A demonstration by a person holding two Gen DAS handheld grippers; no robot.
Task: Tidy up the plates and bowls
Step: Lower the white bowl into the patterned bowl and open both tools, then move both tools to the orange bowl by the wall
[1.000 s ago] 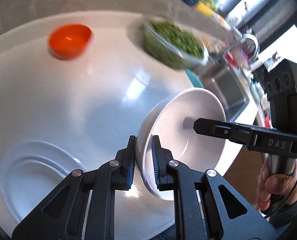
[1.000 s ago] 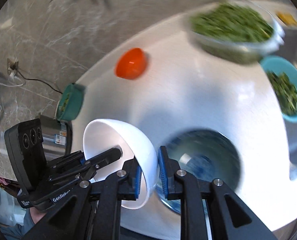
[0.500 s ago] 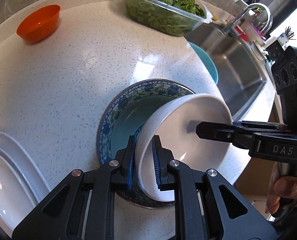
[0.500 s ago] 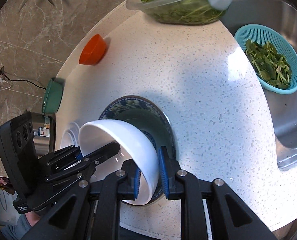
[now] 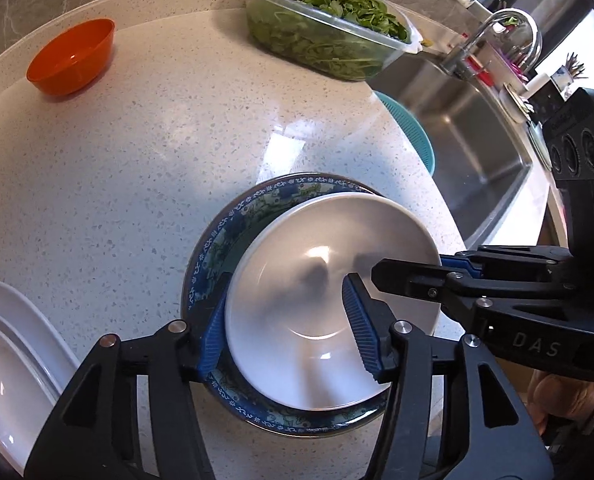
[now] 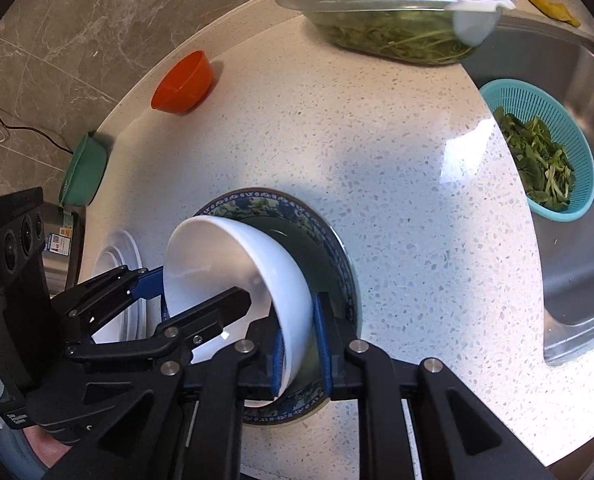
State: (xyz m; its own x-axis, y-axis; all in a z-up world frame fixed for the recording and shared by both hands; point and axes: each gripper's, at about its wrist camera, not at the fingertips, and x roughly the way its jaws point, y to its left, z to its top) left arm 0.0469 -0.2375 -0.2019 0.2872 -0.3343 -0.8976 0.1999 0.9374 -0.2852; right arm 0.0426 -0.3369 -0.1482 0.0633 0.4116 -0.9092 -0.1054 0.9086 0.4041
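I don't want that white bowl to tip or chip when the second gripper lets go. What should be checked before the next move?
1. White bowl sits inside the blue patterned bowl: ok.
2. White bowl level: not ok, tilted in the right wrist view.
3. Left gripper off the rim: ok, jaws opening, pads clear.
4. Right gripper grips the rim: ok, shut on it.
5. White bowl's base seated: cannot tell.

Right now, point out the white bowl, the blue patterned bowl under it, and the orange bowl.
white bowl (image 5: 317, 292): left wrist view, on its inner floor.
blue patterned bowl (image 6: 257, 202): right wrist view, on its far patterned rim.
orange bowl (image 5: 73, 56): left wrist view, on its inner wall.
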